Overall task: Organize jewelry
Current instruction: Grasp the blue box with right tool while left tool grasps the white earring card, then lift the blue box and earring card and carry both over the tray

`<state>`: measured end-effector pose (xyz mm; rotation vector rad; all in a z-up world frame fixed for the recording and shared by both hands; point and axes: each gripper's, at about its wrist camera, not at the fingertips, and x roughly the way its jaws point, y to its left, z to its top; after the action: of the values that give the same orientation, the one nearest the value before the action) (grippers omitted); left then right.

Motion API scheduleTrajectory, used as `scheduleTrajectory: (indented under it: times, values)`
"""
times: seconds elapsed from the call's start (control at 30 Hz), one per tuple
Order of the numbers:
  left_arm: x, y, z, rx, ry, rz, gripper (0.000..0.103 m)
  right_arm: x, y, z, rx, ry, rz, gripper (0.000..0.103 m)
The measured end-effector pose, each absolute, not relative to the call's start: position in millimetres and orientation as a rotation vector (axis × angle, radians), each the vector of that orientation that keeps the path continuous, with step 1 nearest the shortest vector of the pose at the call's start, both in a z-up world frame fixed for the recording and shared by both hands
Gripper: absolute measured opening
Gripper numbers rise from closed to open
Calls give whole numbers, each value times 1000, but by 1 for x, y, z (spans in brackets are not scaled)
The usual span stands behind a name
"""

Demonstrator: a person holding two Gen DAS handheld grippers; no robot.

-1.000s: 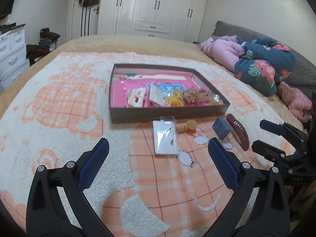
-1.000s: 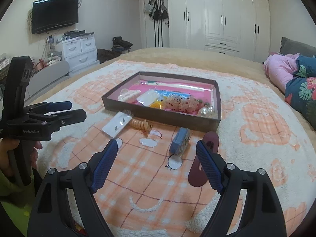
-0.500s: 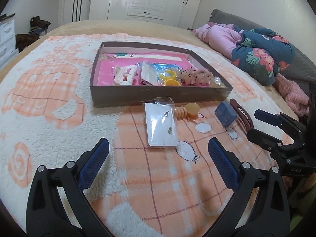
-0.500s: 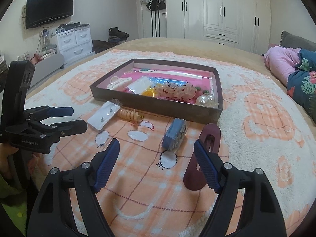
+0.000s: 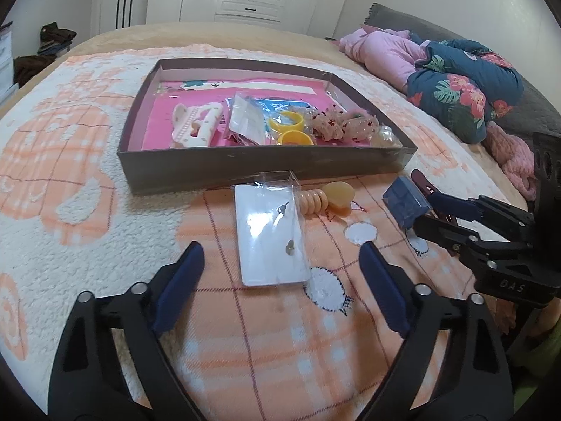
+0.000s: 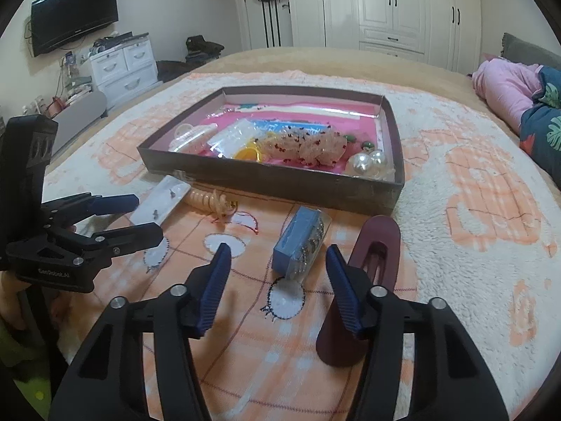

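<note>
my left tongs (image 5: 280,280) are closing, nothing gripped yet; the earring card (image 5: 270,235) lies just ahead between them. my right tongs (image 6: 277,280) also narrow, empty, around the blue box (image 6: 299,244). i judge this the pick step; next, grip, then carry to the tray (image 5: 245,168) beyond. compared with before, both came lower and nearer.

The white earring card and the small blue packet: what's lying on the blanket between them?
In the left wrist view, a peach spiral hair tie lies between the earring card and the blue packet.
</note>
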<state>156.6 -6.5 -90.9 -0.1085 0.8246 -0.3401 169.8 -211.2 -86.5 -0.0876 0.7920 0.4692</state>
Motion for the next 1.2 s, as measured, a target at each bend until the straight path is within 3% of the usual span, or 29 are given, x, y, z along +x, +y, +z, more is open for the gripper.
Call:
scheduleTrajectory:
  times: [0.57,0.73,0.9,1.2]
  values:
    - [172,-4,-99,-121,852,-334,59,200,-202,-97,-66,852,452,40]
    - [172,1,-100,-139,850,-327,48,202,-203,-98,-60,855,442,24]
    - [170,7,-100,-149,847,-318,31,194,-200,-96,-64,851,476,24]
    - [160,12,-95,-146,835,-331,30,175,-188,-93,-80,843,530,24]
